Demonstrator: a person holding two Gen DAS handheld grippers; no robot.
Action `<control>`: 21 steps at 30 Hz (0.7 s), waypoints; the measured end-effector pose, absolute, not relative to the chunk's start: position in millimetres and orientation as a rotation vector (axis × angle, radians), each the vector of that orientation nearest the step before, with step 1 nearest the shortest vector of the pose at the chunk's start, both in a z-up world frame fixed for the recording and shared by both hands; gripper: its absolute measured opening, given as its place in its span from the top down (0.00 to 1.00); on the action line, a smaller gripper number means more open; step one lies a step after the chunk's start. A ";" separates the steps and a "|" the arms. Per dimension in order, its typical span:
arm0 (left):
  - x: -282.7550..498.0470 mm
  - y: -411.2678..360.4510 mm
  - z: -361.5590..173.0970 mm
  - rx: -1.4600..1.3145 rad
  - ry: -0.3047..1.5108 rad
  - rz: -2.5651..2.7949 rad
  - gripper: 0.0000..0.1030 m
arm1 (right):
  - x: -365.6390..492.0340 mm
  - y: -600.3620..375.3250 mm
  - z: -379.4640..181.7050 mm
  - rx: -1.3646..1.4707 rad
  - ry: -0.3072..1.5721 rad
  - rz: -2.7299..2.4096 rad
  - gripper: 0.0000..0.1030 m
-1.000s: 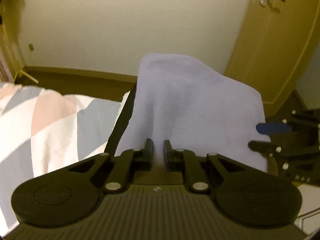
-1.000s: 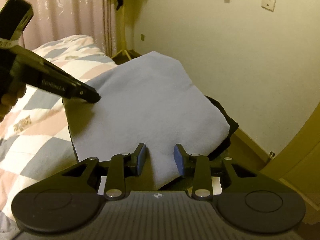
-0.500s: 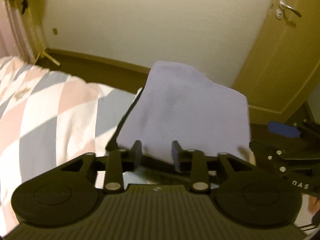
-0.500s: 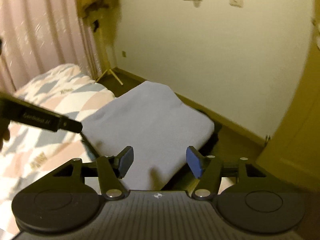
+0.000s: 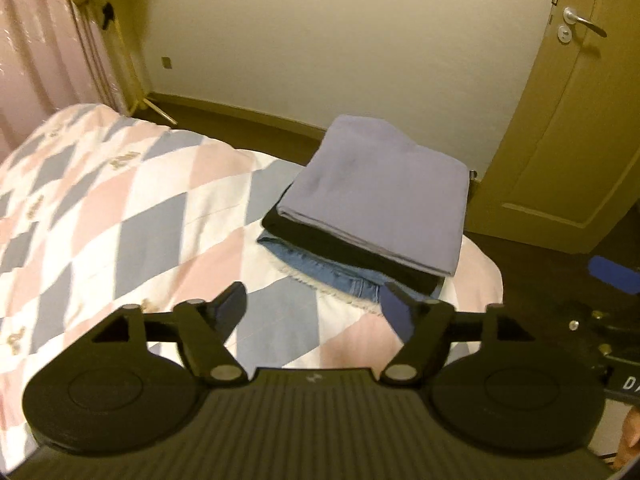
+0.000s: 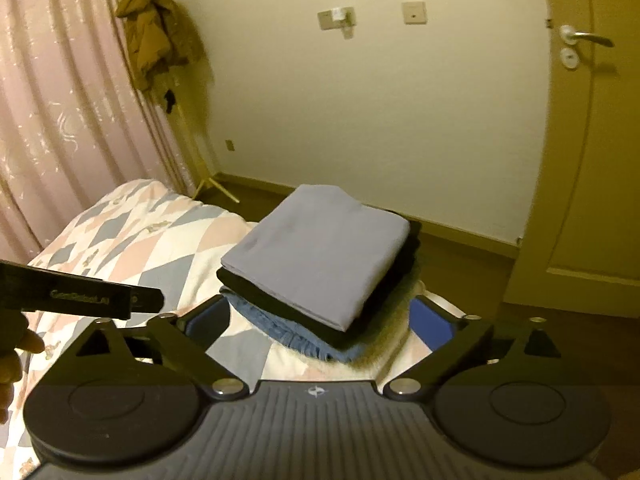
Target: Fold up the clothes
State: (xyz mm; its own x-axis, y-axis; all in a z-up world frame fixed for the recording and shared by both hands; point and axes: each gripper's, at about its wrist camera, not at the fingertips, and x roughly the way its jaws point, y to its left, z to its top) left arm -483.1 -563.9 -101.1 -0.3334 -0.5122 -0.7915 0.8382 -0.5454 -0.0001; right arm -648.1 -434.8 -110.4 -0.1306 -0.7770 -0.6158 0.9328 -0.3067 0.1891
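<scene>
Stack of folded clothes [image 5: 372,204] lay at the bed [image 5: 120,216] corner, directly ahead of both spread, empty hand-held grippers, left [image 5: 316,306] and right [image 6: 320,320], the right nearer.

Past my claw spreads a bed cover [image 5: 120,208] of pink, grey and white diamonds. Far ahead-left, pink curtains [image 6: 60,120] (1 brown jacket [image 6: 154,30] hangs beside them); far right, a door [image 6: 592,140].

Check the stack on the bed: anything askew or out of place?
Mostly tidy. The grey garment sits fairly squarely on the black one, but the denim piece at the bottom sticks out toward the camera, frayed hem showing. Both grippers are open and clear.
</scene>
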 end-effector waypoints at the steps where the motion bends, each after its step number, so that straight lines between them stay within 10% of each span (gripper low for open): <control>1: -479.6 -558.0 -97.3 0.964 0.524 -1.968 0.24 | -644.4 -429.2 -108.0 0.753 0.286 -1.746 0.02; 8: -455.6 -521.1 -75.3 0.923 0.521 -1.953 0.03 | -624.6 -385.9 -93.5 0.800 0.284 -1.775 0.02; 21: -432.0 -462.0 -53.3 0.888 0.456 -1.940 0.01 | -608.9 -339.1 -68.9 0.818 0.277 -1.808 0.00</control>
